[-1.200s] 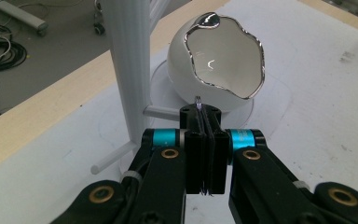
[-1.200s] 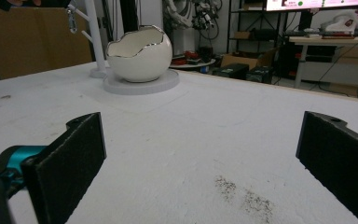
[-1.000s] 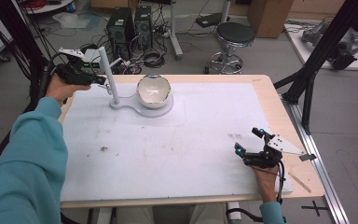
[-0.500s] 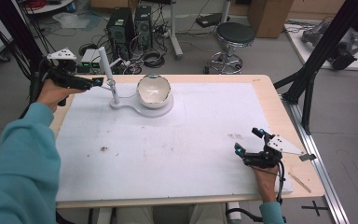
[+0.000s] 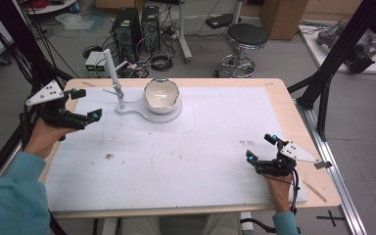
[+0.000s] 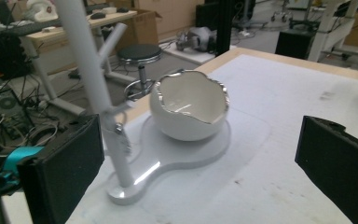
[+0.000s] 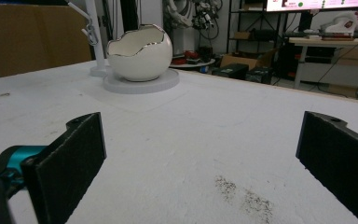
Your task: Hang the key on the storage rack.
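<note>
A white eggshell-shaped bowl with a jagged silver rim [image 5: 161, 96] [image 6: 189, 110] [image 7: 139, 51] sits on a white figure-eight base [image 5: 149, 112] [image 6: 186, 154] at the back of the table. A white post with a small hook [image 5: 113, 78] [image 6: 93, 88] rises from the base's left end. My left gripper [image 5: 83, 105] [image 6: 200, 177] hovers open at the table's left edge, left of the post, holding nothing. My right gripper [image 5: 260, 148] [image 7: 200, 163] rests open near the front right of the white mat, its jaws pointing toward the bowl.
A white mat [image 5: 176, 147] covers most of the wooden table [image 5: 293, 117], with dark smudges [image 5: 108, 156] [image 7: 244, 196]. A thin wooden stick [image 5: 316, 191] lies at the front right corner. Behind the table are a stool [image 5: 247, 36], computers and cables.
My left gripper has drawn back from the post, moving left and toward the front along the table's left edge. The right gripper has stayed put.
</note>
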Demonstrator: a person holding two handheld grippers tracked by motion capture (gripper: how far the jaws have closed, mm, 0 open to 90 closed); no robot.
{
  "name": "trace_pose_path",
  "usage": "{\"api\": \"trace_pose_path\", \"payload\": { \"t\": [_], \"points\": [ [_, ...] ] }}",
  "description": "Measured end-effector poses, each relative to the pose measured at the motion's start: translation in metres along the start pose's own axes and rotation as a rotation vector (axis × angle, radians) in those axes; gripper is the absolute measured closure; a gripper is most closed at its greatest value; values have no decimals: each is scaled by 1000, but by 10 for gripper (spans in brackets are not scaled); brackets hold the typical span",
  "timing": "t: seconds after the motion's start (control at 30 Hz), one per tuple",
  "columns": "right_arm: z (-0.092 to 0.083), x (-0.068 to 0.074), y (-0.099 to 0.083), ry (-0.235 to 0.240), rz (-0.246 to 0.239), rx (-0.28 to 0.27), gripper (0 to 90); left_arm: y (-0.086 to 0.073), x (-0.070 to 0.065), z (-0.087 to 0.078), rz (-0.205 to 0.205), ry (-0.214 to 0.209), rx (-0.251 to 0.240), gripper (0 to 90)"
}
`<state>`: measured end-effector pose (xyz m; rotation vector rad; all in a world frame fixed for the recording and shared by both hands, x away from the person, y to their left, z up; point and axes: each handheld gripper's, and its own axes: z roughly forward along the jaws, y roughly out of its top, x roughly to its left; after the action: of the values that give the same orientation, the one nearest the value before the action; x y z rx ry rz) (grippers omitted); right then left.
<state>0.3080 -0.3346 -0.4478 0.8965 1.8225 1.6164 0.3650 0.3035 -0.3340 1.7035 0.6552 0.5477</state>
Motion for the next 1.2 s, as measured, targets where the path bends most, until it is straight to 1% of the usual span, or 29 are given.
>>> {"api": "trace_pose_path", "payload": {
  "t": [0.03,0.1,0.17,0.23,0.33,0.4,0.47,0.57,0.63,0.7,0.87,0.93,1.0,1.07,1.17,1.2],
  "points": [
    [0,0,0,0,-1,-1,6,-5,-5,-2,4,2,-4,16],
    [0,0,0,-2,-1,0,6,-17,-16,-6,-3,2,-33,16],
    [0,0,0,-3,-2,-1,6,-29,-26,-11,-2,14,-49,16],
    [0,0,0,-2,-4,1,6,-43,-36,-16,-10,25,-71,16],
    [0,1,0,-2,-4,2,6,-62,-46,-21,-36,44,-96,16],
    [0,0,0,-3,-5,1,6,-77,-52,-25,-44,76,-101,17],
    [0,1,0,-3,-2,2,6,-92,-57,-27,-73,96,-126,17],
    [0,1,0,-4,-2,3,6,-110,-64,-29,-99,102,-145,17],
    [0,1,0,-5,-2,3,6,-119,-68,-30,-100,106,-154,16],
    [0,1,0,-4,-2,3,6,-125,-71,-31,-102,109,-169,16],
    [0,0,0,-6,-6,-2,6,-136,-75,-31,-88,113,-216,17],
    [0,0,0,-5,-6,-2,6,-137,-77,-32,-71,121,-231,17],
    [0,0,0,-4,-2,1,6,-137,-78,-33,-64,122,-237,17],
    [0,0,0,-4,-3,1,6,-137,-79,-32,-58,128,-232,17],
    [0,1,0,-5,-3,2,6,-138,-80,-33,-53,147,-244,17],
    [0,1,0,-5,-4,3,6,-138,-80,-33,-53,146,-243,17]
  ]
}}
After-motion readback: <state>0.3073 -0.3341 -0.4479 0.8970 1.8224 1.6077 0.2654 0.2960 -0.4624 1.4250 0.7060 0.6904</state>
